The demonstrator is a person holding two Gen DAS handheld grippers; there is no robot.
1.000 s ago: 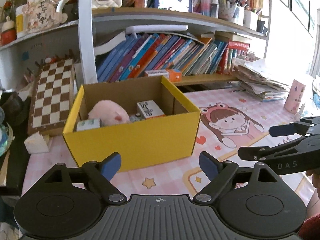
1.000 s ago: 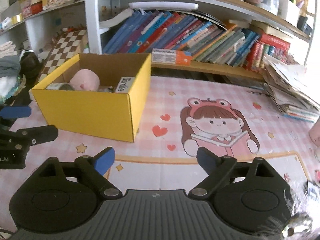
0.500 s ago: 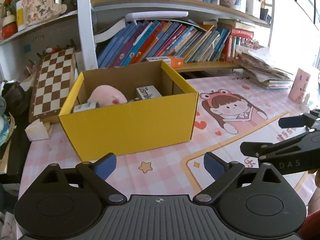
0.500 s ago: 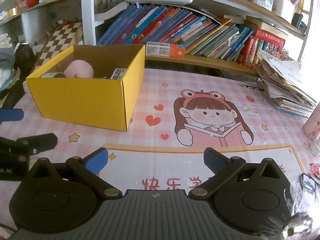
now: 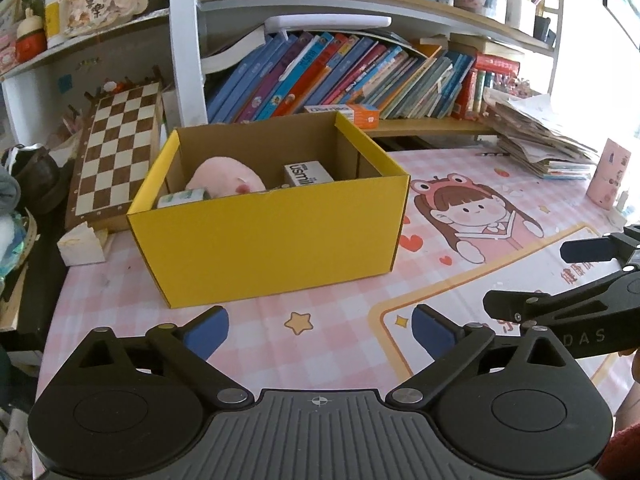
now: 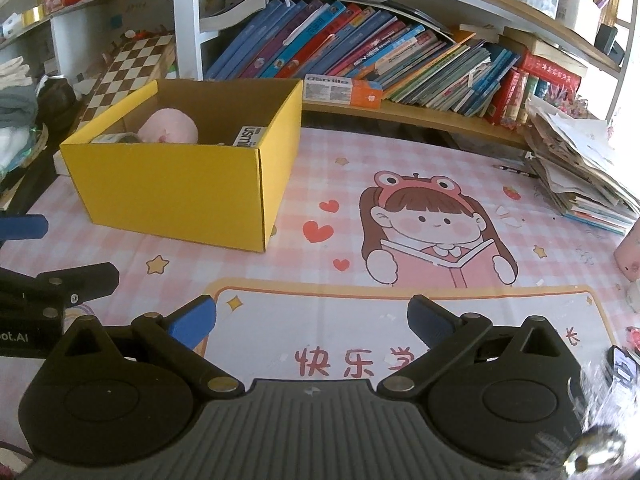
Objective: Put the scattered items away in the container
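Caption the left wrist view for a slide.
Open left gripper faces a yellow box holding a pink plush.

left gripper tilts downward, its jaws spread wide and just been opening, nothing between them; right gripper beside it, angled down likewise, jaws fully apart after opening, also empty

A desk under a pink checked mat with a cartoon girl print stands against white wooden shelving packed with leaning colourful books. A brown-and-white chessboard leans at the left. Bright daylight floods in from the right.
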